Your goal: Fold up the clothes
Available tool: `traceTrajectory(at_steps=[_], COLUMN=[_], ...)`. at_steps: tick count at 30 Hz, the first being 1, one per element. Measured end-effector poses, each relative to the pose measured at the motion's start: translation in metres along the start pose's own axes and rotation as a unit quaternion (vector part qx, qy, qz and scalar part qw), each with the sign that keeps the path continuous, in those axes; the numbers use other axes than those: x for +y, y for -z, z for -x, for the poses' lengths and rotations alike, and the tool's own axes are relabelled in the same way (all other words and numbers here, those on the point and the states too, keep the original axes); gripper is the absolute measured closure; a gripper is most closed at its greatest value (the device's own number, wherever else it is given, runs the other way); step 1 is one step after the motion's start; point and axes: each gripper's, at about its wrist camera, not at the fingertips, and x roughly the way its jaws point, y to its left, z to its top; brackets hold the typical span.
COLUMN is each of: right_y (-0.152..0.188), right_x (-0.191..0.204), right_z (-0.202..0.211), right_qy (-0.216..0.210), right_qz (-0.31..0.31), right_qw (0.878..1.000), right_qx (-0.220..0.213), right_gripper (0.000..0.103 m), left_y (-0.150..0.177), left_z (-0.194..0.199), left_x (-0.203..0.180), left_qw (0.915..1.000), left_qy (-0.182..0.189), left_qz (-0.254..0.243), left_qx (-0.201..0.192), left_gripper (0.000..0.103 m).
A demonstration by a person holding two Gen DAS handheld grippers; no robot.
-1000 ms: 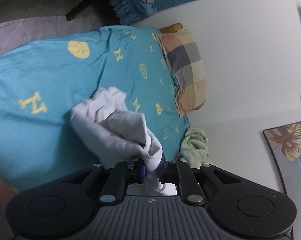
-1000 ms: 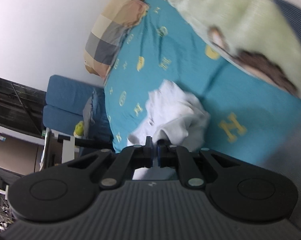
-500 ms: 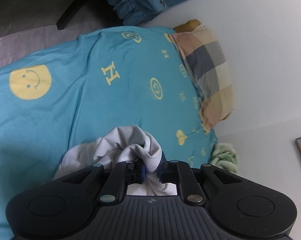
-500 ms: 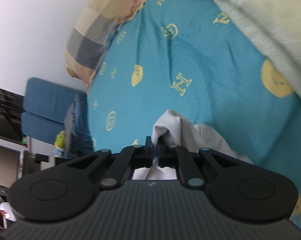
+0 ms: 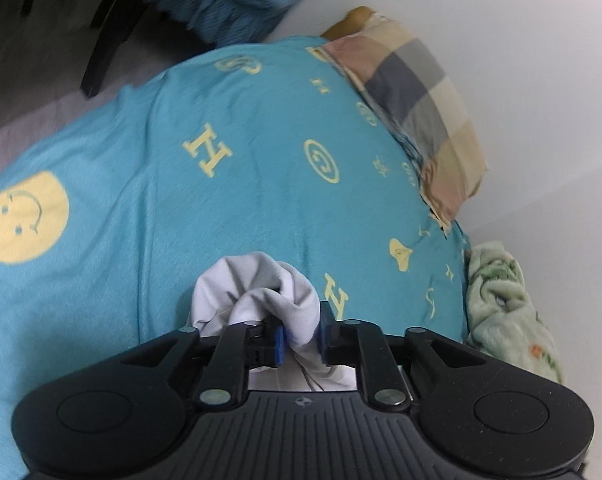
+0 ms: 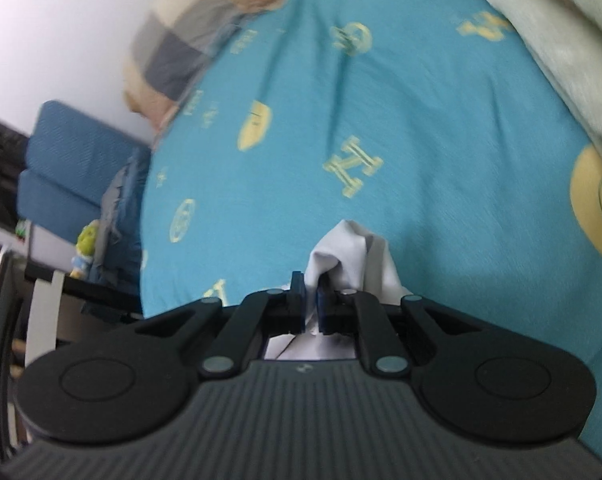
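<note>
Gripping a bunched fold of the white garment (image 5: pixel 277 300), the left gripper (image 5: pixel 301 340) has its jaws parted only a little, and they have just been opening slightly. The cloth fills the gap between the blue pads (image 5: pixel 279 346) and bulges out forward of the fingertips in a rounded lump. More of the white fabric shows beneath the fingers, through the gap in the black body. From where the pads meet the cloth I would say they are pressing on it, though the hold looks loose.

The right gripper (image 6: pixel 309 300) is almost closed, its two pads pinching a thin ridge of the same white garment (image 6: pixel 351 252). That ridge rises in a small peak just ahead of the tips and leans a little to the right of them, with more fabric trailing down under the fingers.

Both tools point down at a slant toward the bed, so the garment lies close in front of each, right at the jaw tips, over the turquoise sheet (image 5: pixel 221 220) with its yellow letters and smiley faces. Past the cloth, at the far end of the bed against the white wall, sits a checked pillow (image 5: pixel 417 100). A pale green blanket (image 5: pixel 501 300) is crumpled at the bed's edge to the right in the left view.
</note>
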Motion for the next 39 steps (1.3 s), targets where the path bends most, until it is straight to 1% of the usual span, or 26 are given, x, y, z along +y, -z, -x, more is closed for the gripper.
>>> traceTrajectory(at_steps=[2, 4, 5, 6, 7, 8, 9, 10, 11, 12, 13, 15, 16, 18, 20, 22, 24, 25, 27, 30, 35, 37, 39], right_y=[0.001, 0.005, 0.007, 0.01, 0.013, 0.016, 0.02, 0.023, 0.026, 0.029, 0.03, 0.033, 0.035, 0.038, 0.038, 0.037, 0.038, 0.04, 0.046, 0.051, 0.05, 0.049, 0.048], right_x=[0.011, 0.024, 0.029, 0.033, 0.037, 0.04, 0.043, 0.046, 0.05, 0.054, 0.057, 0.063, 0.066, 0.069, 0.07, 0.067, 0.062, 0.059, 0.056, 0.055, 0.054, 0.056, 0.059], right_z=[0.007, 0.014, 0.018, 0.021, 0.024, 0.027, 0.031, 0.034, 0.038, 0.04, 0.039, 0.034, 0.029, 0.015, -0.002, -0.021, -0.039, -0.046, -0.055, -0.059, -0.056, -0.051, -0.041], right_qy=[0.001, 0.004, 0.001, -0.004, -0.011, -0.019, -0.028, -0.031, -0.033, -0.037, -0.041, -0.049, -0.044, -0.023, 0.002, 0.026, 0.045, 0.049, 0.059, 0.065, 0.061, 0.059, 0.053], right_qz=[0.039, 0.088, 0.108, 0.123, 0.133, 0.143, 0.152, 0.164, 0.177, 0.194, 0.212, 0.248, 0.265, 0.299, 0.323, 0.33, 0.331, 0.328, 0.337, 0.349, 0.343, 0.34, 0.336], right_qw=[0.999, 0.996, 0.994, 0.992, 0.99, 0.988, 0.986, 0.984, 0.98, 0.976, 0.972, 0.964, 0.961, 0.952, 0.945, 0.943, 0.942, 0.943, 0.94, 0.935, 0.937, 0.938, 0.94], right_qx=[-0.012, -0.027, -0.034, -0.038, -0.041, -0.045, -0.053, -0.066, -0.08, -0.09, -0.088, -0.079, -0.071, -0.062, -0.052, -0.042, -0.029, -0.021, -0.012, -0.015, -0.018, -0.021, -0.028], right_gripper=[0.092, 0.091, 0.091, 0.085, 0.07, 0.062, 0.044, 0.035, 0.032, 0.028, 0.028, 0.028, 0.029, 0.029, 0.029, 0.03, 0.03, 0.03, 0.03, 0.029, 0.029, 0.03, 0.03], left_y=[0.005, 0.01, 0.013, 0.017, 0.021, 0.026, 0.029, 0.033, 0.037, 0.041, 0.044, 0.046, 0.047, 0.048, 0.048, 0.048, 0.051, 0.052, 0.056, 0.06, 0.059, 0.06, 0.06], left_z=[0.004, 0.008, 0.01, 0.013, 0.019, 0.024, 0.028, 0.031, 0.033, 0.035, 0.033, 0.022, 0.016, 0.004, -0.012, -0.026, -0.034, -0.037, -0.04, -0.045, -0.045, -0.039, -0.03], left_x=[-0.008, -0.016, -0.022, -0.028, -0.034, -0.04, -0.045, -0.051, -0.056, -0.06, -0.063, -0.064, -0.065, -0.066, -0.059, -0.05, -0.045, -0.044, -0.044, -0.045, -0.047, -0.051, -0.057], left_qw=[0.999, 0.9962, 0.9942, 0.9918, 0.9889, 0.9855, 0.9822, 0.9788, 0.9757, 0.9725, 0.9704, 0.967, 0.965, 0.9603, 0.9568, 0.9536, 0.9493, 0.9463, 0.9404, 0.9342, 0.9353, 0.9353, 0.9371], left_qy=[-0.001, -0.006, -0.007, -0.008, -0.006, -0.004, -0.002, -0.001, 0.002, 0.005, 0.006, -0.017, -0.029, -0.052, -0.077, -0.096, -0.103, -0.105, -0.111, -0.116, -0.12, -0.123, -0.125], left_qz=[-0.045, -0.086, -0.106, -0.126, -0.145, -0.164, -0.181, -0.198, -0.212, -0.226, -0.235, -0.251, -0.258, -0.273, -0.28, -0.285, -0.297, -0.305, -0.321, -0.337, -0.332, -0.331, -0.326], left_qx=[-0.007, -0.013, -0.017, -0.021, -0.032, -0.042, -0.05, -0.055, -0.056, -0.058, -0.054, -0.042, -0.035, -0.022, -0.004, 0.013, 0.016, 0.017, 0.019, 0.021, 0.018, 0.013, 0.008], left_gripper=[0.081, 0.074, 0.062, 0.05, 0.046, 0.039, 0.033, 0.03, 0.027, 0.027, 0.027, 0.027, 0.027, 0.027, 0.027, 0.029, 0.029, 0.029, 0.028, 0.026, 0.026, 0.027, 0.027])
